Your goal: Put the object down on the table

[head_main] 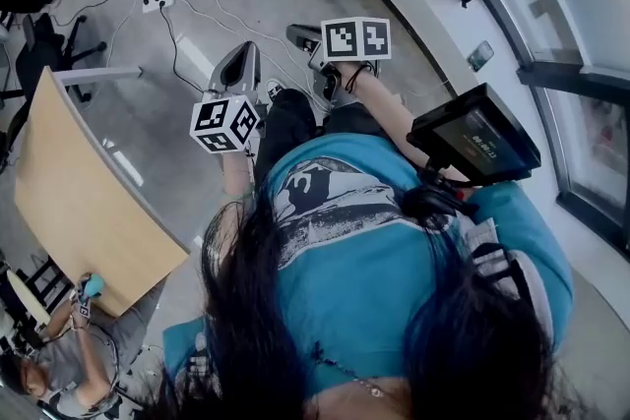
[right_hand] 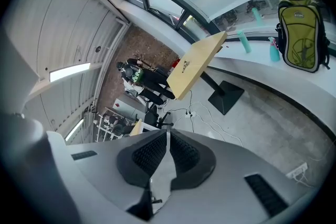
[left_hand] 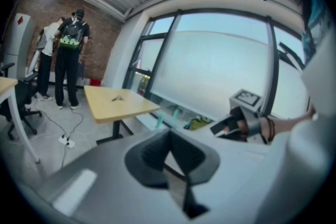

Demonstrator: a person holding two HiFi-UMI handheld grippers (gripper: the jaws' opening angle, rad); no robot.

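My left gripper [left_hand: 169,136] has its ribbed pads clenched together with nothing between them. My right gripper [right_hand: 167,139] is the same, closed on air with only a hairline slit between the pads. So I carry no object, and I cannot pick out the task's thing with any certainty.

A small item [left_hand: 117,97] lies on the wooden table [left_hand: 137,107] at about 11 o'clock from the left jaws, well apart, but it is too small to name or to read its long axis. From the right jaws a wooden tabletop [right_hand: 195,63] lies at about 1 o'clock, across open floor.

In the head view both grippers point to 12 o'clock. I judge the left one nearer the closest table [head_main: 69,182], out at 9 o'clock.

For containers, a green backpack [right_hand: 302,29] stands upright on the window ledge [right_hand: 315,78] at 2 o'clock, its contents hidden, with two teal bottles [right_hand: 243,41] just beside it.
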